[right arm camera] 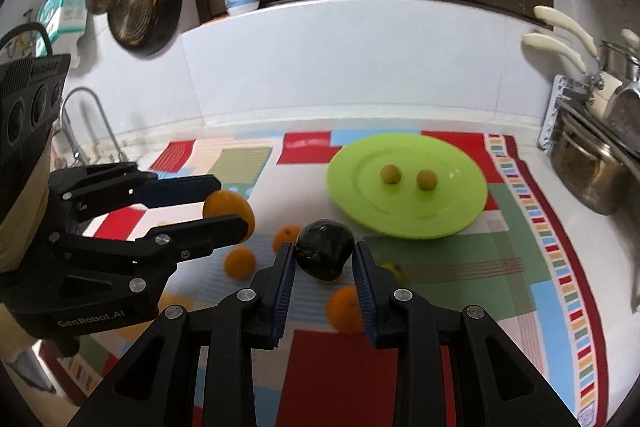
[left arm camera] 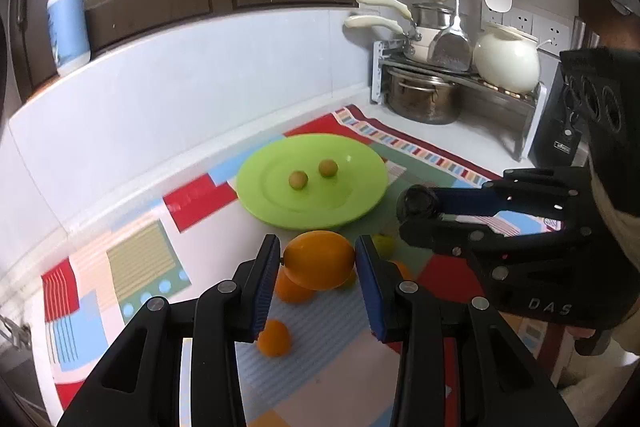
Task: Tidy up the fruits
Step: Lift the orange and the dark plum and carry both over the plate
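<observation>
You have both fruits lifted off the desk, left tool (left arm camera: 316, 261) clamped on an orange fruit (left arm camera: 318, 259), right tool (right arm camera: 324, 255) clamped on a dark fruit (right arm camera: 325, 249); next carry them over the green plate (right arm camera: 460, 219) and release.

two small fruits (left arm camera: 313, 174) on the plate (left arm camera: 360, 195), plate on the mat (left arm camera: 140, 259), oranges (left arm camera: 274, 338) before it
</observation>
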The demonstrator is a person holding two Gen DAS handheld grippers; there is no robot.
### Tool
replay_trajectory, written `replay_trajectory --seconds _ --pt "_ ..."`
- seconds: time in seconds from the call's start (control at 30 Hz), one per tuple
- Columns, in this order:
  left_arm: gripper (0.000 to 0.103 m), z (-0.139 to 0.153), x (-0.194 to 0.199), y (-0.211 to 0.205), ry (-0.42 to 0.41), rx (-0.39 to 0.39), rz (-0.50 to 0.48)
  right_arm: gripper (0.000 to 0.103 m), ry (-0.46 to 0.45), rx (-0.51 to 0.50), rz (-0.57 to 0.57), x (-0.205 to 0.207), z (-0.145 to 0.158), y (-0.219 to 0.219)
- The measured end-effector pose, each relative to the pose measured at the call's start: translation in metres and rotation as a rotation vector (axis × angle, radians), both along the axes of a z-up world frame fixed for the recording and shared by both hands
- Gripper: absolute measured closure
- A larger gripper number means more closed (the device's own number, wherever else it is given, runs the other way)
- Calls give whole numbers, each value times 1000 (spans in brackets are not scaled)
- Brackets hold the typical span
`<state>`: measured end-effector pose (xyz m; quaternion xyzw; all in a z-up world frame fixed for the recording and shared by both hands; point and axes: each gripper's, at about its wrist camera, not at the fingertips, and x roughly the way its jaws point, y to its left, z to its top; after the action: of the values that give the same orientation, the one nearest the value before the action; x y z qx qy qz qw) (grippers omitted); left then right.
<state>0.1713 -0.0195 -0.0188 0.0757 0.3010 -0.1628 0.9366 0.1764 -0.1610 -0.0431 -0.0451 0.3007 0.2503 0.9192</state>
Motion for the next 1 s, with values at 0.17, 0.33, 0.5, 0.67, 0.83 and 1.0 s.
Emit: replay_trajectory --seconds 0.17,0.33,0.5,0.67,0.83,1.0 --pt "64 8 16 -5 -22 -6 7 72 -29 27 -45 14 14 -8" --pt "64 16 35 -11 -41 -11 9 72 -59 43 -73 30 27 -12" --pt "64 23 53 -16 -41 -27 12 72 -71 57 -87 47 36 -14" --pt "64 28 71 -19 -42 -25 16 72 -72 58 -102 65 40 -16" --pt "64 30 93 -23 -36 -19 16 72 -63 47 -110 84 41 -17" --pt "64 28 117 -22 -6 -36 13 72 -38 45 -118 105 39 -19"
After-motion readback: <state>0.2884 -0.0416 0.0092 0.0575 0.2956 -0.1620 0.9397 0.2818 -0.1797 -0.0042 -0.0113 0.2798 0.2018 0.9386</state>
